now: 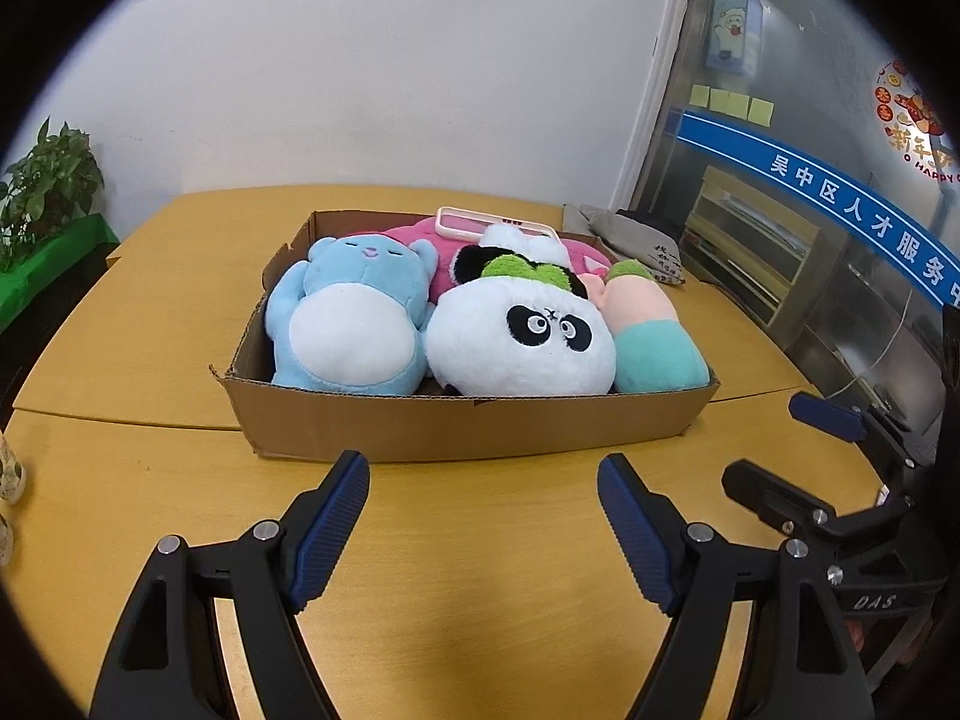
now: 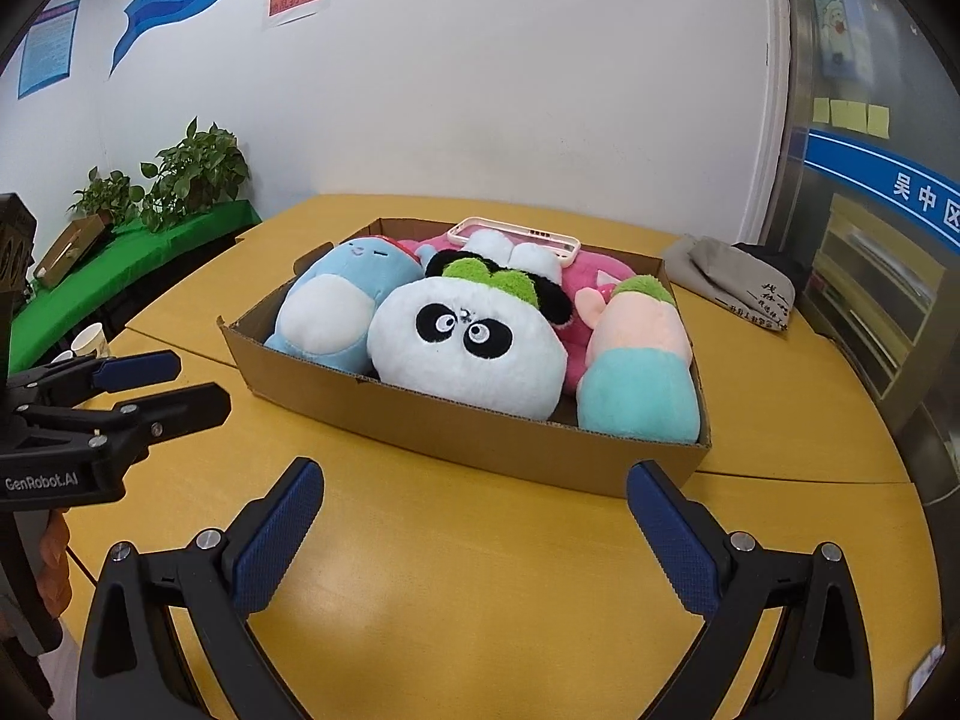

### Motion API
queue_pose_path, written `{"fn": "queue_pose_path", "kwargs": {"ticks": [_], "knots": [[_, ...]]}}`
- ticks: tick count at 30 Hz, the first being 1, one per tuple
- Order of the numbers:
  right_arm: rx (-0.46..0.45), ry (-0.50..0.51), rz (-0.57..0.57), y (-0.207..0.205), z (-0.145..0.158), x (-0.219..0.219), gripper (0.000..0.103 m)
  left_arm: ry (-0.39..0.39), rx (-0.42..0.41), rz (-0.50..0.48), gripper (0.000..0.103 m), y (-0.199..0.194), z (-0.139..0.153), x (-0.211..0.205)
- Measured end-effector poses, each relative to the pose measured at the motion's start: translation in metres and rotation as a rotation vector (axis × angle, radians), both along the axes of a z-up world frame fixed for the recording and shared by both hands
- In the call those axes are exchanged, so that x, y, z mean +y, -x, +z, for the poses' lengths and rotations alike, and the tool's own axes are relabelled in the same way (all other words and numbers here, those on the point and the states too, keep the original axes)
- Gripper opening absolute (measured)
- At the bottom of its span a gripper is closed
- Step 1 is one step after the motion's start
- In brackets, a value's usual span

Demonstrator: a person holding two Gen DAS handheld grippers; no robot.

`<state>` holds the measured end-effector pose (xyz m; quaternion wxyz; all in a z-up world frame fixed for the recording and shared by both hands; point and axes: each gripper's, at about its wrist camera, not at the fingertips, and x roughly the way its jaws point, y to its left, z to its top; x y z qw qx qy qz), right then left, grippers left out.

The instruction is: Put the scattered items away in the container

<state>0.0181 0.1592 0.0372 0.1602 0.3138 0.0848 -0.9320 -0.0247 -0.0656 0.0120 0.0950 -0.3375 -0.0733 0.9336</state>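
An open cardboard box (image 1: 468, 426) (image 2: 480, 450) stands on the yellow table. It holds a blue bear plush (image 1: 354, 312) (image 2: 342, 312), a white panda plush (image 1: 522, 342) (image 2: 468, 348), a pink plush (image 1: 444, 252) (image 2: 594, 276) and a teal-and-peach plush (image 1: 654, 336) (image 2: 642, 378). A pink-white phone case (image 1: 498, 222) (image 2: 516, 237) lies on top at the back. My left gripper (image 1: 483, 468) (image 2: 198, 381) hovers open and empty just in front of the box. My right gripper (image 2: 475, 468) (image 1: 765, 438) is beside it, also open and empty.
A grey cloth bag (image 1: 636, 240) (image 2: 738, 282) lies on the table (image 1: 480, 540) behind the box to the right. Potted plants (image 2: 192, 168) and paper cups (image 2: 90, 339) stand at the left. A glass-fronted cabinet (image 1: 780, 252) borders the right side.
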Motion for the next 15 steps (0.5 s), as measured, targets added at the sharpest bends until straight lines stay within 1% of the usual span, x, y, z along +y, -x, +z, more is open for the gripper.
{"fn": "queue_pose_path", "kwargs": {"ticks": [5, 7, 8, 12, 15], "knots": [[-0.007, -0.002, -0.007, -0.007, -0.006, 0.003, 0.102, -0.049, -0.016, -0.040, 0.079, 0.002, -0.007, 0.004], [-0.008, -0.004, -0.010, -0.008, -0.008, 0.003, 0.102, -0.043, -0.026, -0.039, 0.079, 0.005, -0.011, 0.007], [-0.009, -0.006, -0.012, -0.007, -0.009, 0.004, 0.102, -0.030, -0.029, -0.036, 0.079, 0.006, -0.013, 0.009], [-0.018, -0.013, -0.017, -0.006, -0.014, 0.004, 0.102, 0.064, -0.022, 0.010, 0.083, 0.003, -0.017, 0.020], [-0.024, -0.017, -0.020, -0.005, -0.017, 0.003, 0.102, 0.128, -0.024, 0.050, 0.084, -0.001, -0.019, 0.027]]}}
